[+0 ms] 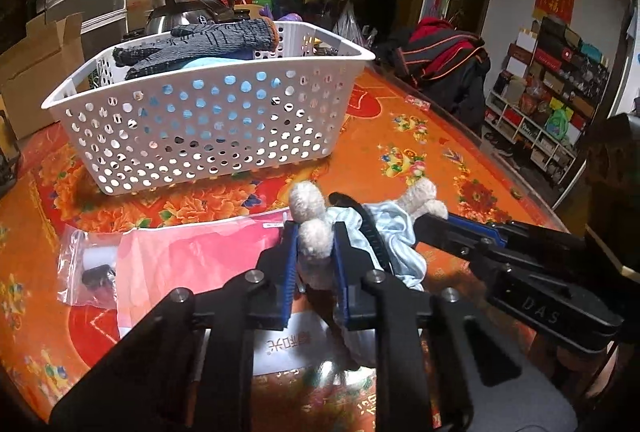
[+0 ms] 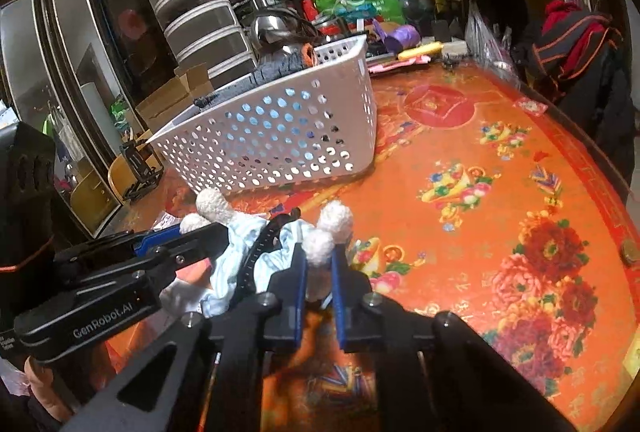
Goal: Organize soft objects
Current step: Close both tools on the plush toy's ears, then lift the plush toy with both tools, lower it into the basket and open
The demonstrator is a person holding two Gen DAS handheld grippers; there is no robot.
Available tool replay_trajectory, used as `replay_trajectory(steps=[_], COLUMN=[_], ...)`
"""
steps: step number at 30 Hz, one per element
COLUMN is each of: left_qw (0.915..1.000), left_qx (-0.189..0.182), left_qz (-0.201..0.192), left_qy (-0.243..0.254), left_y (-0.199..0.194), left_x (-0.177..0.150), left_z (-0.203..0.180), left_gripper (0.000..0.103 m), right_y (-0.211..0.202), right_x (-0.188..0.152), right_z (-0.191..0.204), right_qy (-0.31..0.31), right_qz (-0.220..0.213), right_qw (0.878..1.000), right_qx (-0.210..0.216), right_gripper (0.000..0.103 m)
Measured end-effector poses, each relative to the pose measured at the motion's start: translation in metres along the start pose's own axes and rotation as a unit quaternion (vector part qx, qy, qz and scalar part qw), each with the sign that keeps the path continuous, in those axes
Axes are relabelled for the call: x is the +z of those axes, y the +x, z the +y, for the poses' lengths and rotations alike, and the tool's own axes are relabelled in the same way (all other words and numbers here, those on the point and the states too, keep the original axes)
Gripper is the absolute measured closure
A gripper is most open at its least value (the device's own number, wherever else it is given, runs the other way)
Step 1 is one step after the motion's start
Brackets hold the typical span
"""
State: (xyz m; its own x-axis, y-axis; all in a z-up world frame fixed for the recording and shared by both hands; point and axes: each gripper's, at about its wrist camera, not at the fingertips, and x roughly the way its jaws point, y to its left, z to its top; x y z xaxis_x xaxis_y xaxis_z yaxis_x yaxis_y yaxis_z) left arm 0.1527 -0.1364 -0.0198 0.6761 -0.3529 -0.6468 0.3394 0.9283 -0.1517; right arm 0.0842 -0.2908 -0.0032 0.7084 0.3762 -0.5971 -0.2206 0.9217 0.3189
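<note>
Left gripper (image 1: 314, 246): blue-padded fingers clamped on a fluffy white limb of the plush toy (image 1: 384, 232). Right gripper (image 2: 319, 260): fingers clamped on another white limb of the same toy. Both grips lift the toy, dressed in pale blue cloth, above the tablecloth (image 2: 500, 167), just in front of the white basket (image 1: 208, 119). The toy's body is bunched and partly hidden behind the fingers; its shape is hard to make out. Grey gloves (image 1: 192, 41) lie on top inside the basket. A plastic pouch (image 1: 90, 264) lies left of the toy.
</note>
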Motion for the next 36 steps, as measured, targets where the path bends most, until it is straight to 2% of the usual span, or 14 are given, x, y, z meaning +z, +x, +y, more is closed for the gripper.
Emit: replay_trajectory(steps=[6, 15, 25, 32, 36], left_qw=[0.9980, 0.9945, 0.9907, 0.9894, 0.9898], left_qx=[-0.044, -0.058, -0.063, -0.065, -0.062], left_qz=[-0.025, -0.075, -0.109, -0.113, -0.111], left_qy=[-0.038, -0.045, -0.050, -0.063, -0.063], left_y=[-0.021, -0.063, -0.108, -0.121, -0.123], left_x=[-0.003, -0.003, 0.009, 0.030, 0.056], left_z=[0.024, 0.034, 0.040, 0.049, 0.052], left_gripper=[0.089, 0.090, 0.090, 0.090, 0.090], right_y=[-0.019, -0.042, -0.065, -0.067, -0.069], right_x=[0.002, 0.007, 0.025, 0.049, 0.068], right_z=[0.013, 0.043, 0.072, 0.086, 0.097], right_qy=[-0.016, -0.054, -0.089, -0.108, -0.127], right_qz=[-0.024, -0.054, -0.078, -0.079, -0.081], right_qw=[1.000, 0.997, 0.993, 0.991, 0.988], right_qx=[0.000, 0.002, 0.014, 0.022, 0.019], right_gripper=[0.094, 0.094, 0.094, 0.094, 0.094])
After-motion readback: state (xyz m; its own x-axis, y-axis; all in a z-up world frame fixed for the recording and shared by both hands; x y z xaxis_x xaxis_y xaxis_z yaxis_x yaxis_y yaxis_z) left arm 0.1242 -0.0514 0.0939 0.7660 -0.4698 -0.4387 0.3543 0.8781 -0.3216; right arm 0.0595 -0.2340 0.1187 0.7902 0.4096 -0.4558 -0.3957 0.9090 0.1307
